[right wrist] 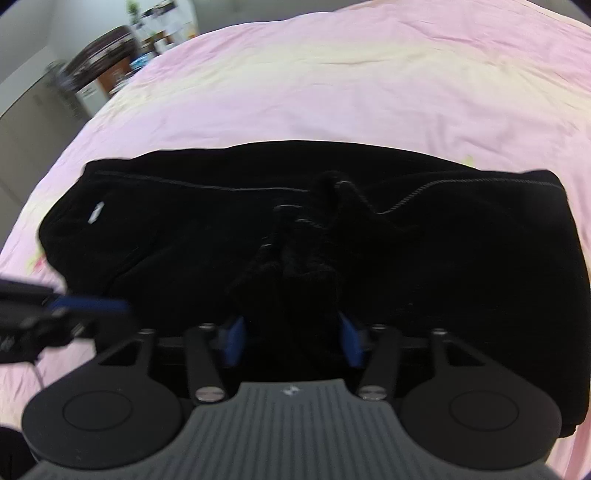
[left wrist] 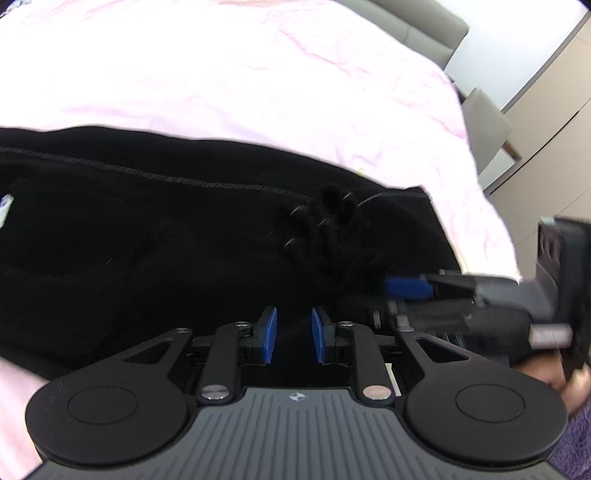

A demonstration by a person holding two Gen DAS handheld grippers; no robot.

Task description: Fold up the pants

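Note:
Black pants [right wrist: 406, 258] lie folded across a pink bedsheet [right wrist: 332, 92], with a grey stitched seam along the far edge and a bunched drawstring knot [right wrist: 314, 218] at the middle. In the left wrist view the pants [left wrist: 147, 240] fill the middle. My left gripper [left wrist: 293, 339] hovers over the near edge with its blue pads apart and nothing between them. My right gripper [right wrist: 291, 336] is open wide, with a raised fold of black cloth between its pads. The right gripper also shows in the left wrist view [left wrist: 406, 288], and the left gripper in the right wrist view [right wrist: 88, 306].
The pink sheet [left wrist: 258, 74] stretches far beyond the pants. A grey headboard [left wrist: 436, 26] and beige cabinets [left wrist: 546, 122] stand at the right. Dark furniture and shelves [right wrist: 107, 48] stand at the far left of the right wrist view.

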